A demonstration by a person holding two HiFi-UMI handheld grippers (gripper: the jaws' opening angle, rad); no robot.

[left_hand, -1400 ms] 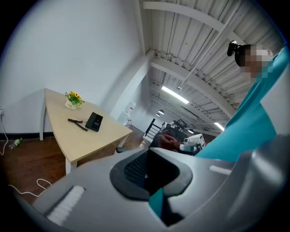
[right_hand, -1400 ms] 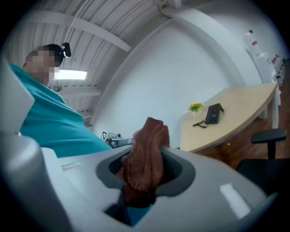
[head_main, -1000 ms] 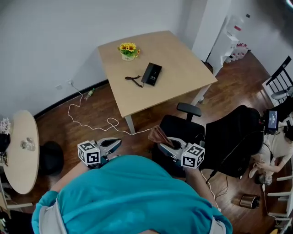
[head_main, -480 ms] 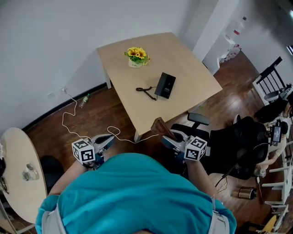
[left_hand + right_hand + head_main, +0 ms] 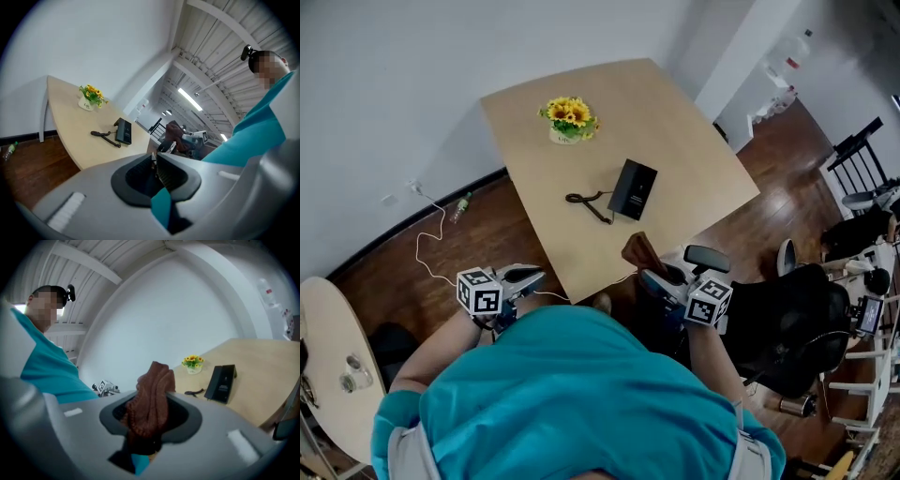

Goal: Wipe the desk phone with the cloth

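Two grippers: both sit low in the middle of the head view, close to the person's body and short of the table edge, so neither has reached the work yet.
Right gripper (image 5: 654, 277): clenched on the cloth (image 5: 151, 397), a brown knitted bunch. It is pinched at its lower end, so a loose wad stands up out of the jaws, likely meant as the wiping face.
Left gripper (image 5: 532, 276): jaws opening from nearly together, with only a thin slit between them and nothing in it. It is probably kept free to steady the phone.
Desk phone (image 5: 633, 188): black and lying flat at the centre of the frame, well apart from both grippers. Wiping looks not yet begun.
Handset (image 5: 586, 199): off the cradle, just left of the phone, joined to it by a dark cord. It may drag if the base is pushed.
Flower pot (image 5: 568, 116): yellow blooms at upper middle, clear of the phone.
Table (image 5: 694, 141): pale, smooth wood, otherwise bare, with its near corner pointing toward the person.
Room: a white wall fills the upper left, above a dark wooden floor (image 5: 487, 220). A white cable (image 5: 427, 255) trails at left. A black office chair (image 5: 792, 328) stands at lower right, and a round table (image 5: 328, 366) shows at the lower left edge.
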